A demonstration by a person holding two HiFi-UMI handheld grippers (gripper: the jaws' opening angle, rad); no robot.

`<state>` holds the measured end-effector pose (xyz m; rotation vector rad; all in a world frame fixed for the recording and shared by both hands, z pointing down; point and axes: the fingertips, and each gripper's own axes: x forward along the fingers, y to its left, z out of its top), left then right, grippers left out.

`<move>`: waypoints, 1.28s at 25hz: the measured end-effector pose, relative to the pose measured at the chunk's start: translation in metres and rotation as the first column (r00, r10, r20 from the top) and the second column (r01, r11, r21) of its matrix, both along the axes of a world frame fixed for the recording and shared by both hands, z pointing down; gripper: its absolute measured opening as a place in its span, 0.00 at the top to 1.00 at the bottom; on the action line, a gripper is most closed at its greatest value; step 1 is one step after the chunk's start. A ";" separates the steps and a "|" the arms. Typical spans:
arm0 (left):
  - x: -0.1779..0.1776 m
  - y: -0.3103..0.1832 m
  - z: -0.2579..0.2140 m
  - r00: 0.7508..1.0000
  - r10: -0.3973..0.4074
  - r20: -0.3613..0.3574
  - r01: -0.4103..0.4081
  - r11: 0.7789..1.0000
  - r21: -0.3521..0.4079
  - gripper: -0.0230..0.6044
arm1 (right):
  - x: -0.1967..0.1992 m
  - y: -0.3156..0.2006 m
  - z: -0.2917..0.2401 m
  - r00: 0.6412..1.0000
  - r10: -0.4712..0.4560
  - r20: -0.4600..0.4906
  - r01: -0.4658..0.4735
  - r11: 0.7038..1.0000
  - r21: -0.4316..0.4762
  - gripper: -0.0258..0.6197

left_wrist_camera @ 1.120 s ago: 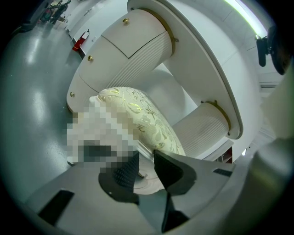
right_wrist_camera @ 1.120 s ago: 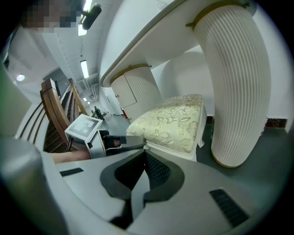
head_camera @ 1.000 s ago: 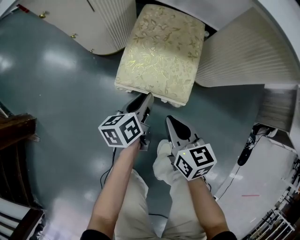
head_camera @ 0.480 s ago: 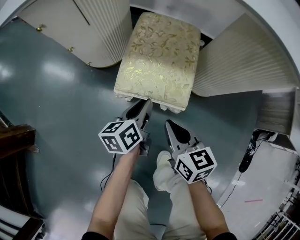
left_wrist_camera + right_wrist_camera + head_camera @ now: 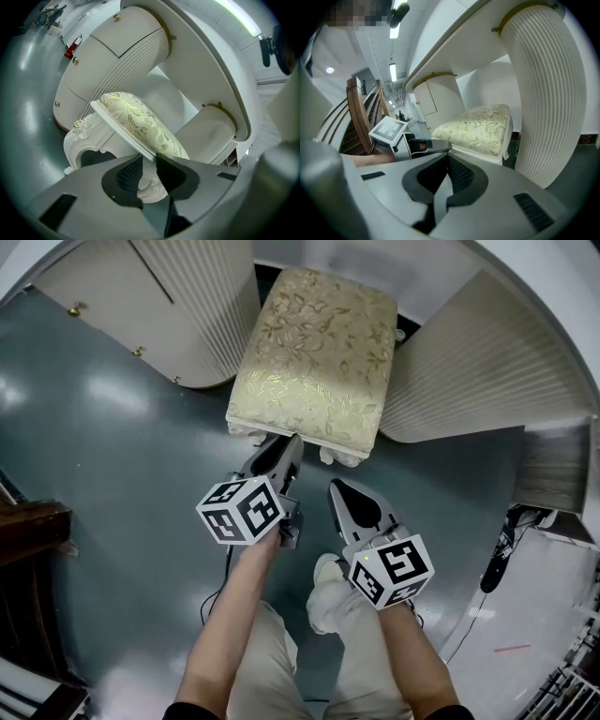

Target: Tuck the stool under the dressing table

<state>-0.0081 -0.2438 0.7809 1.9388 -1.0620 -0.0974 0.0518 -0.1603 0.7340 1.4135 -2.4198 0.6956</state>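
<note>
The stool (image 5: 314, 362), its gold-leaf cushion on a white carved frame, stands on the grey floor (image 5: 112, 456) in the gap between the dressing table's left pedestal (image 5: 202, 306) and right pedestal (image 5: 478, 362), its far end under the top and its near edge out. The left gripper (image 5: 286, 448) meets that near edge; its jaws have just been closing and grip the seat rim between them. The right gripper (image 5: 339, 491) hangs just near of the stool, apart from it, jaws together on nothing.
</note>
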 end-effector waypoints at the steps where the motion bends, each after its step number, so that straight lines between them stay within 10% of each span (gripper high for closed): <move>1: 0.000 0.000 0.000 1.000 0.004 0.002 -0.004 1.000 0.007 0.80 | 0.000 0.000 0.000 1.000 -0.001 -0.002 0.001 1.000 0.007 0.94; 32: 0.000 -0.003 0.009 0.999 0.003 -0.048 0.006 0.983 0.181 0.80 | -0.015 0.013 0.024 0.983 -0.075 -0.167 0.103 0.981 0.164 0.94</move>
